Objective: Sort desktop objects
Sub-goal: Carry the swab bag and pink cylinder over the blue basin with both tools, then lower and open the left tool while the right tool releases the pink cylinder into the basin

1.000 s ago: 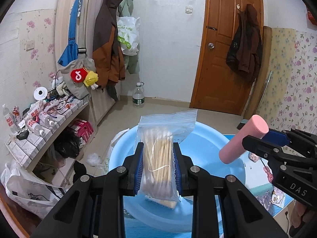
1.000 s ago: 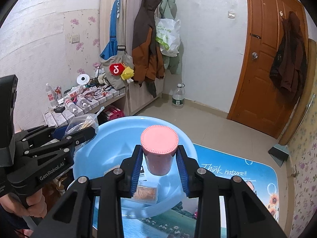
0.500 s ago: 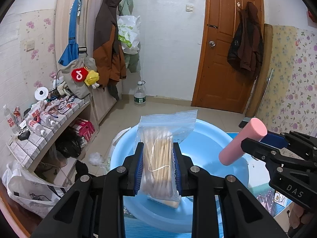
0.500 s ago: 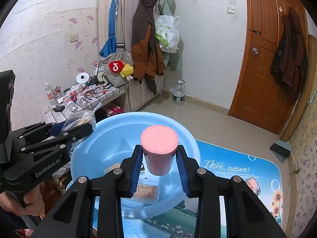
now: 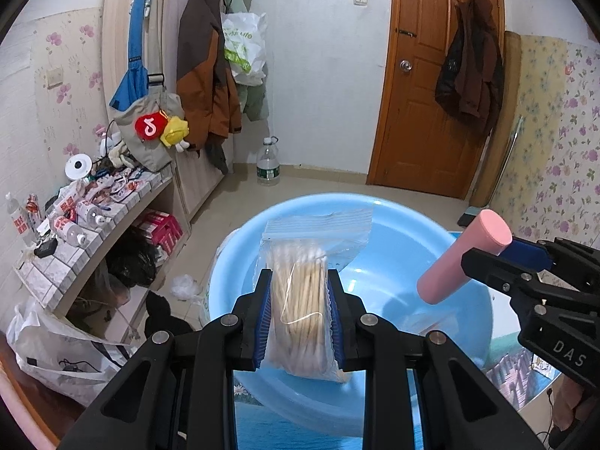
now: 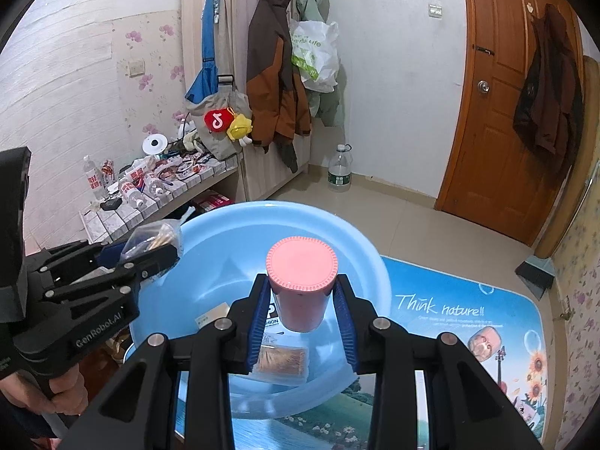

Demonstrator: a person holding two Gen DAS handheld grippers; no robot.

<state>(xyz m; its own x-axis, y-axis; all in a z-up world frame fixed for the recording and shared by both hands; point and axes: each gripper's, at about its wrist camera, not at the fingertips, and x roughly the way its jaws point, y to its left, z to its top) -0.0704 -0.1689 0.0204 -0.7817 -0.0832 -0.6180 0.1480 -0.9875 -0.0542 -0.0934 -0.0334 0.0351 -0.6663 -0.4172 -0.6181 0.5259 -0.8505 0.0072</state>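
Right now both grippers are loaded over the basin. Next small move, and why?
Probably open the left gripper and let the bag of cotton swabs drop. It hangs over the blue basin, which already holds a small clear box, so a release should land inside. The right gripper can keep the pink cylinder until then.

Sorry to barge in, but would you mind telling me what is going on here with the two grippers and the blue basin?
A person is sorting small items with a handheld gripper in each hand. The left gripper is clamped on a zip bag of cotton swabs, and the right gripper grips a pink cylindrical container. Both are held above the blue basin, which already holds a small clear box and some printed packets. Neither held item has been released yet.
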